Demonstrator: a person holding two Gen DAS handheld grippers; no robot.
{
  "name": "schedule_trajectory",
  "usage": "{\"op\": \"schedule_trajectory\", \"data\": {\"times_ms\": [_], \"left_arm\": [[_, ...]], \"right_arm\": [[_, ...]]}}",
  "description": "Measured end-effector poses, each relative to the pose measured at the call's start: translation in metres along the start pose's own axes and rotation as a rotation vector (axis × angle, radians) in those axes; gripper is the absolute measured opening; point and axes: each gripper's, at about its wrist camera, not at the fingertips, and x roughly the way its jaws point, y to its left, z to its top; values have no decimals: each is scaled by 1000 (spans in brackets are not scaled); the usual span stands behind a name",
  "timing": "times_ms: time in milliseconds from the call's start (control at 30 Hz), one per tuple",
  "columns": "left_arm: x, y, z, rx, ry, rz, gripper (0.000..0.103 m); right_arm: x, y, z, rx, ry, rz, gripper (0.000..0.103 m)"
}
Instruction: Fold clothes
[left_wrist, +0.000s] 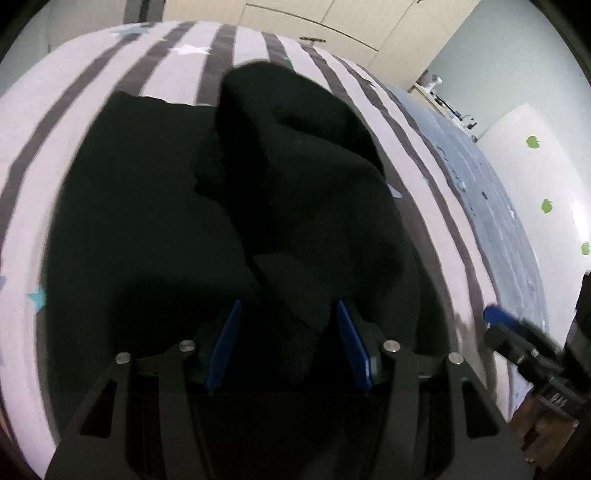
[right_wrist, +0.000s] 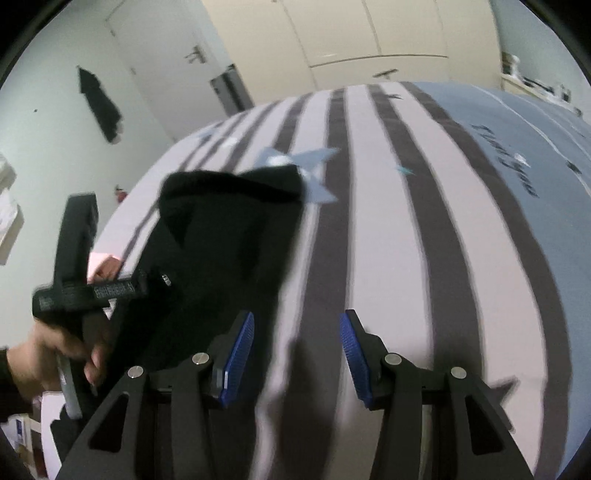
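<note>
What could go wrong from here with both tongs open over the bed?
1. The crumpled black fabric garment is bunched, so the open left tongs may pinch several layers.
2. The right tongs hang open over the striped bedsheet, beside the garment; closing could catch sheet instead.

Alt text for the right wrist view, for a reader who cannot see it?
The right gripper, open and empty, hangs over a striped bedspread. A black garment lies to its left, where a hand holds the left gripper's handle. Pale wardrobe doors stand behind the bed.
</note>
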Motion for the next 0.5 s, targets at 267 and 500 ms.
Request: {"op": "schedule_trajectory", "data": {"times_ms": [267, 500], "left_arm": [[-9, 2, -31, 47, 62, -33, 50], [-1, 2, -32, 62, 42, -51, 5]], "right_arm": [[45, 13, 10, 24, 84, -46, 45], [66, 13, 8, 59, 124, -67, 45]]}}
